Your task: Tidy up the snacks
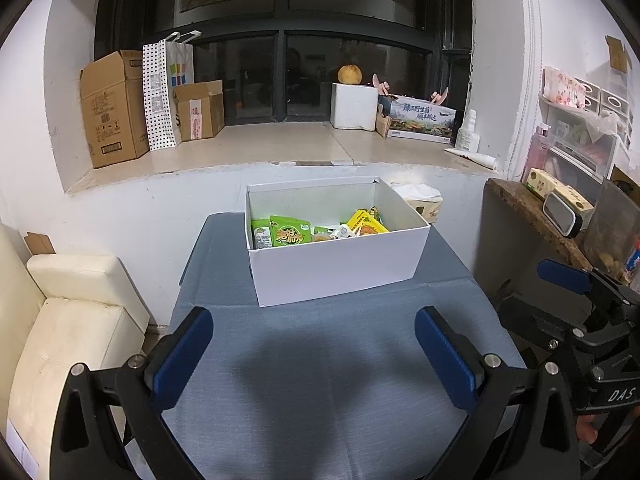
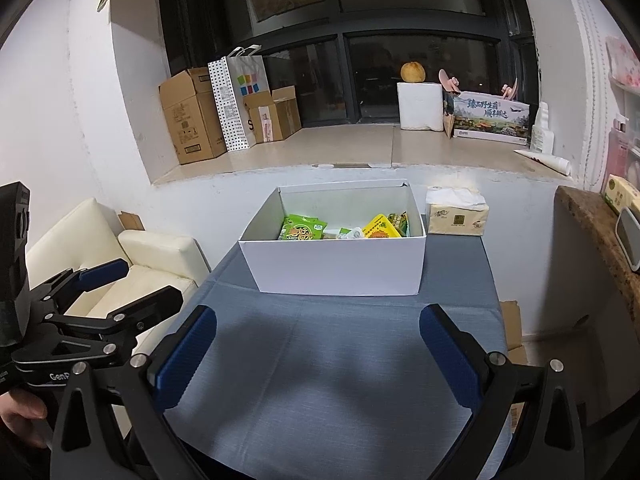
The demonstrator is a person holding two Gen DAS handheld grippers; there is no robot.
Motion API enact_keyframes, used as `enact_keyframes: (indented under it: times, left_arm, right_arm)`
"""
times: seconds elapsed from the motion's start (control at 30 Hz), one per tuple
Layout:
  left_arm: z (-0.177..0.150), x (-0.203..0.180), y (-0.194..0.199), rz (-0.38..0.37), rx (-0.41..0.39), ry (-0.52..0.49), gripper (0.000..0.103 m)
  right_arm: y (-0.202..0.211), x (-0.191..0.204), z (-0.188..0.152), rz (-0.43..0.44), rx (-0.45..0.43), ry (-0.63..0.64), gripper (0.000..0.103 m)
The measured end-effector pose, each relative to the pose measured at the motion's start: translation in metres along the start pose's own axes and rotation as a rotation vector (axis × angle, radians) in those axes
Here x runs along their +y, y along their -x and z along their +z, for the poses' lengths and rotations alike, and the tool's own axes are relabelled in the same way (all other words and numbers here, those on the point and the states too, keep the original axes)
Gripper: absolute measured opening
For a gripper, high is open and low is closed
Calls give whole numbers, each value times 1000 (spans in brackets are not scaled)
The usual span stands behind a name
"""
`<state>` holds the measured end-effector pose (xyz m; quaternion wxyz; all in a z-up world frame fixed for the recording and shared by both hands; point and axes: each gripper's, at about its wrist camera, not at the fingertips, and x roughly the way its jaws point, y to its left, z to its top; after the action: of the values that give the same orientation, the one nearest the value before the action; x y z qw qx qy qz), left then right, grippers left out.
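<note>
1. While you hold both tools low over the blue-grey tablecloth (image 1: pixel 320 380), your left gripper (image 1: pixel 314 354) stands wide open, its blue pads far apart, with nothing between them but bare cloth.
2. Your right gripper (image 2: pixel 318 354) is spread just as wide and is equally empty; only cloth shows between its fingers.
3. Straight ahead of both claws, beyond the fingertips and apart from them, sits the white box (image 1: pixel 340 268), open at the top, resting on the cloth near the table's far end.
4. Inside it lie the snacks: a green packet (image 1: pixel 290 232) toward the left side as seen from your left claw, a yellow packet (image 1: pixel 366 222) toward the right, and small pale wrapped pieces (image 1: pixel 340 234) between the two. From your right claw the same green packet (image 2: pixel 302 230) and yellow packet (image 2: pixel 382 227) show over the near wall of the box (image 2: pixel 336 268).
5. Ahead and to the right of your right claw, just beside the box's far right corner, a tissue pack (image 2: pixel 456 212) stands on the table.
6. In the left view, your right tool (image 1: pixel 592 312) shows at the right edge, off to the side of the left claw; in the right view, your left tool (image 2: pixel 100 304) shows at the left edge, with part of your hand (image 2: pixel 22 412) on its grip.
7. Left of both claws, past the table's edge, is a cream sofa (image 1: pixel 76 320). Beyond the box, a window ledge (image 1: pixel 280 144) carries cardboard boxes (image 1: pixel 116 108) and a dotted paper bag (image 1: pixel 160 96).
</note>
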<state>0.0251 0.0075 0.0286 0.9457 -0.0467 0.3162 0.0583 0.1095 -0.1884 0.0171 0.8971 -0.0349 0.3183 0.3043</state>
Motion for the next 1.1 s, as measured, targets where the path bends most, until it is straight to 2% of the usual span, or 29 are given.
enact_keyframes:
  times: [1.1]
  left_arm:
    - [-2, -2, 0, 1, 6, 1, 103]
  right_arm:
    - [-1, 1, -1, 10, 7, 3, 103]
